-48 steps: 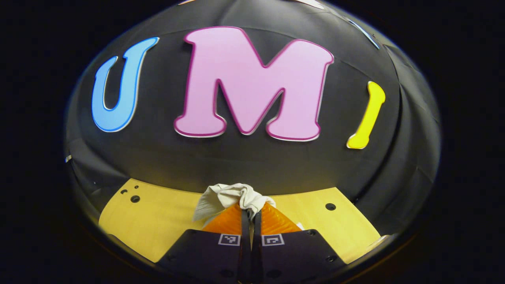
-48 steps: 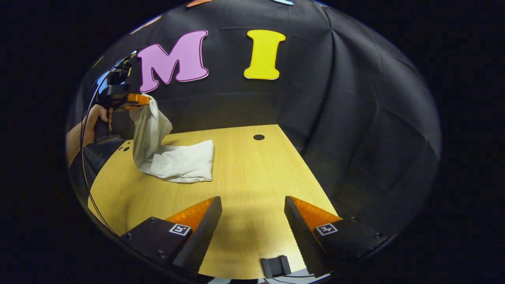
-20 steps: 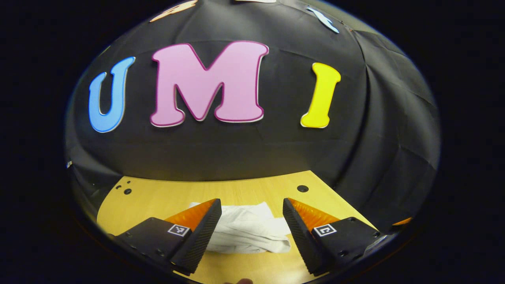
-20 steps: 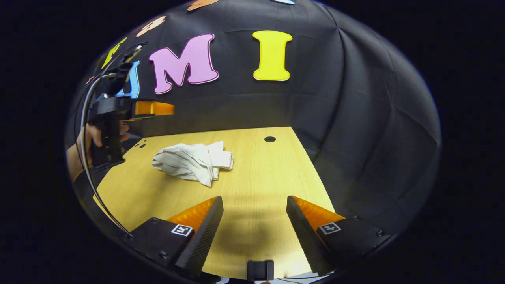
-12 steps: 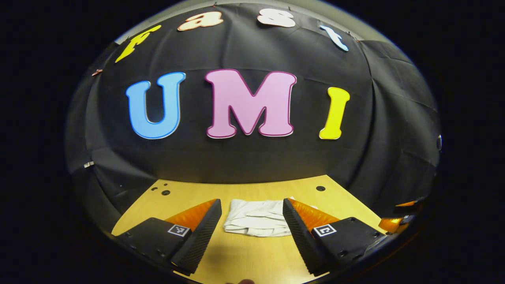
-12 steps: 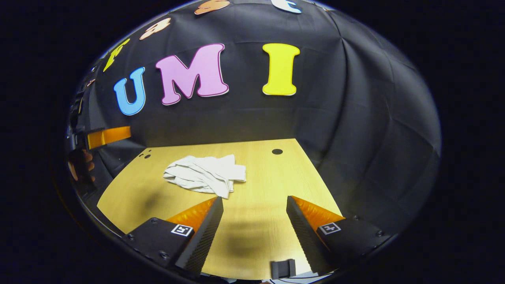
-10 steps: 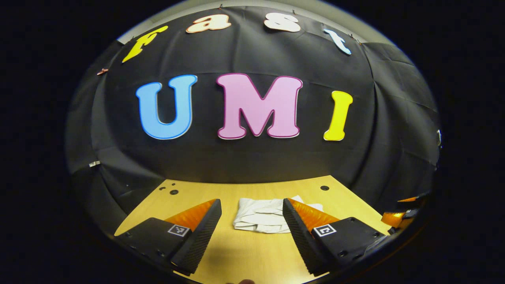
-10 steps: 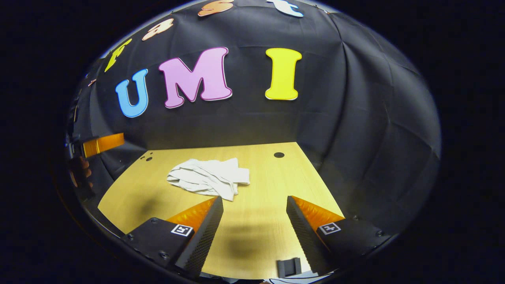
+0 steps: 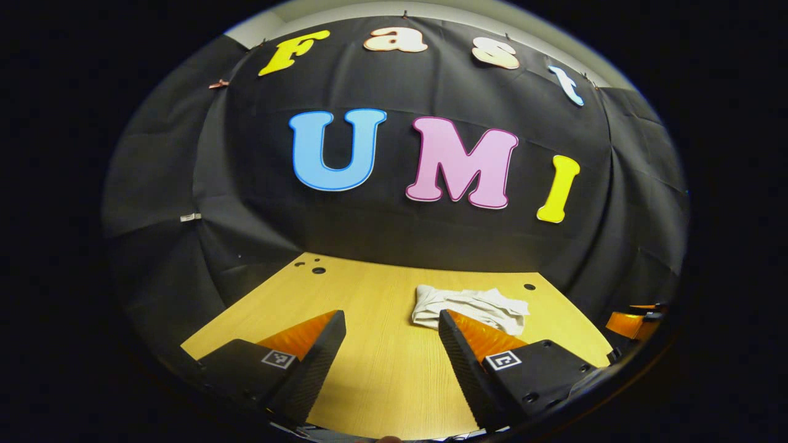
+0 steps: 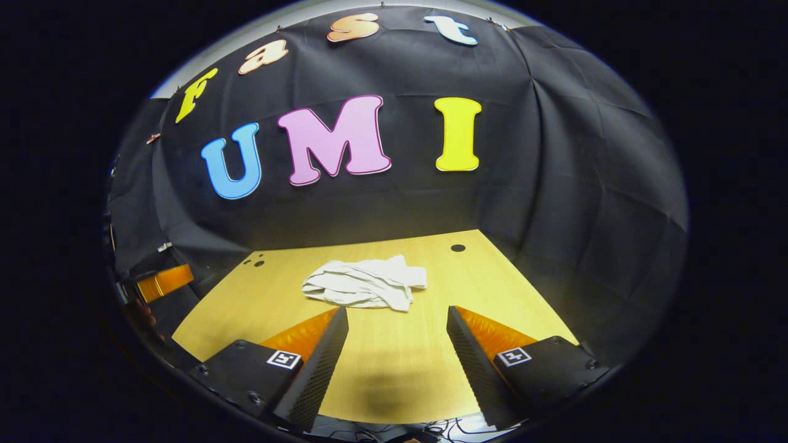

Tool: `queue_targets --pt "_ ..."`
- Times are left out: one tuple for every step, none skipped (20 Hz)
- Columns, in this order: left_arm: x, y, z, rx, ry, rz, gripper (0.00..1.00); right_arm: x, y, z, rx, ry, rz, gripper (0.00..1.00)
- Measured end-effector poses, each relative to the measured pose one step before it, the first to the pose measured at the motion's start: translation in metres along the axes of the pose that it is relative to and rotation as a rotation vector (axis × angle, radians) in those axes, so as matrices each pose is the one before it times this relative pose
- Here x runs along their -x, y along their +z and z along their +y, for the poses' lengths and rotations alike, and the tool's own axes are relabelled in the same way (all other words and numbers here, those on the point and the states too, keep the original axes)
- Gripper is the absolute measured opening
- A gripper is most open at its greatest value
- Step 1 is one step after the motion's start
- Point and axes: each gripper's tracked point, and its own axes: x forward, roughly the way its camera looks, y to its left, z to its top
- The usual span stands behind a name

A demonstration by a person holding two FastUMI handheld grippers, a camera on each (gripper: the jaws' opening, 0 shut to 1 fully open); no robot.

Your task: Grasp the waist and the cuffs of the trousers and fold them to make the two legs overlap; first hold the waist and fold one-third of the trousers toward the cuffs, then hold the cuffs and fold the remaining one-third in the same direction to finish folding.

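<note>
In the left gripper view my left gripper (image 9: 392, 317) sits at 6 o'clock, jaws spread wide, nothing between them, bare wooden table (image 9: 381, 369) in the gap. Each finger base carries a small square black-and-white marker tag, a coded pattern, no readable text. Past the right finger, toward 5 o'clock from centre, the white trousers (image 9: 471, 305) lie in a rumpled folded bundle flat on the table, apart from my fingers. Small dark holes in the tabletop near the far left edge and just right of the bundle. At 4 o'clock by the rim, part of my right gripper (image 9: 634, 321) pokes in; from there I cannot tell how its jaws stand. In the right gripper view, at 8 o'clock near the rim, a finger of my left gripper (image 10: 165, 280) shows off the table's left edge. The trousers (image 10: 364, 283) rest near centre on the table (image 10: 394, 363), well ahead of my fingers, creased, one flap sticking out right. My right gripper (image 10: 397, 317) at 6 o'clock is wide open too, holding nothing, same coded tags, no brand or writing legible on cloth or gripper.
</note>
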Motion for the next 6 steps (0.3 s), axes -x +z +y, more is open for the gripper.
queue_targets --pt "0.00572 -0.00992 0.00435 -0.00082 0.00508 0.0176 0.96 0.00368 -0.00628 0.00491 0.00202 0.0001 0.01176 0.99" --pt "0.00474 -0.00922 0.00357 -0.00537 0.00355 0.01806 0.96 0.00338 -0.00599 0.00435 0.0032 0.00251 0.00729 0.99" --pt "0.00267 -0.00742 0.00053 -0.00895 0.00124 0.01128 0.96 0.00164 -0.00256 0.00397 0.00376 0.00124 -0.00032 0.99" --pt "0.00294 -0.00618 0.00154 -0.00892 0.00327 0.00878 0.96 0.00199 -0.00657 0.00276 0.00465 0.00079 0.00574 0.99" --pt "0.00342 -0.00667 0.00146 -0.00308 0.00361 0.00958 0.96 0.00081 -0.00621 0.00365 -0.00242 0.00153 0.01107 0.99" --pt "0.00232 -0.00457 -0.00174 0.00315 -0.00792 0.00984 0.96 0.00154 -0.00843 0.00502 -0.01146 0.00512 0.01067 0.99"
